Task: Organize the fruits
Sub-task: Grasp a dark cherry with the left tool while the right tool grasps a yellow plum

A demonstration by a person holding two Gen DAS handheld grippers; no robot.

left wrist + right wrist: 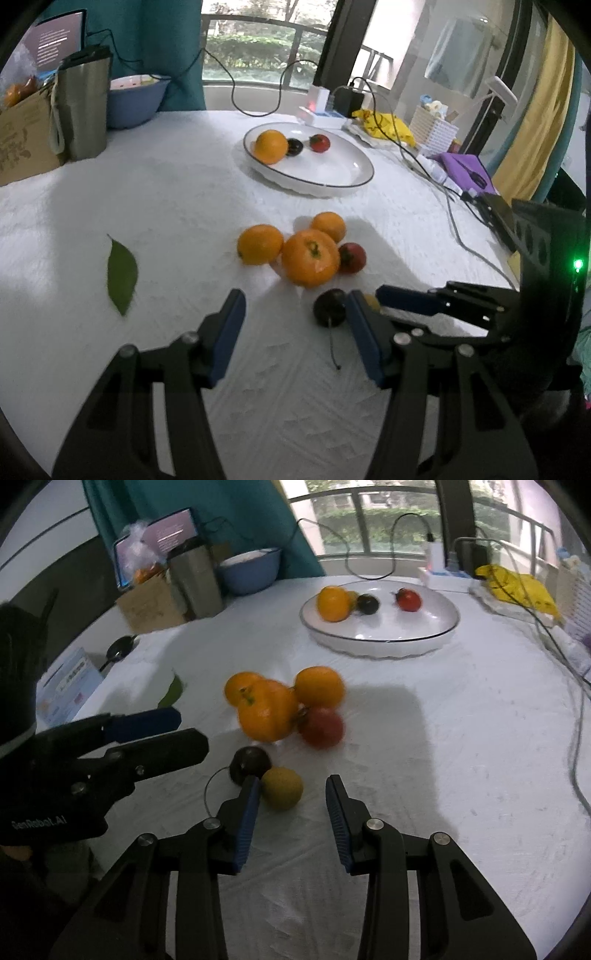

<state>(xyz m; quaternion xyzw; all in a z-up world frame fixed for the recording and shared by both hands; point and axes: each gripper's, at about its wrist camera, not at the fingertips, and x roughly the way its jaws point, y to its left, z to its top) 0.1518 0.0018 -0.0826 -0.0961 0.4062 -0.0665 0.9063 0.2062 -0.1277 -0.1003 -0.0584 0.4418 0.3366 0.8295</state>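
My left gripper (293,306) is open low over the white tablecloth. A dark cherry (330,307) with a long stem lies between its fingers, close against the right one. My right gripper (293,782) is open around a small yellow fruit (282,788), which sits beside its left pad and apart from the right pad. The cherry (250,762) lies just past that fruit. Beyond them is a cluster of three oranges (310,257) and a red tomato (352,257). Farther back, a white plate (332,184) holds an orange (270,146), a dark fruit (294,147) and a tomato (319,143).
A green leaf (122,275) lies to the left. A steel tumbler (84,107), a blue bowl (136,99) and a cardboard box (22,136) stand at the back left. Cables (454,221), a yellow bag (384,125) and a white basket (432,129) crowd the right side.
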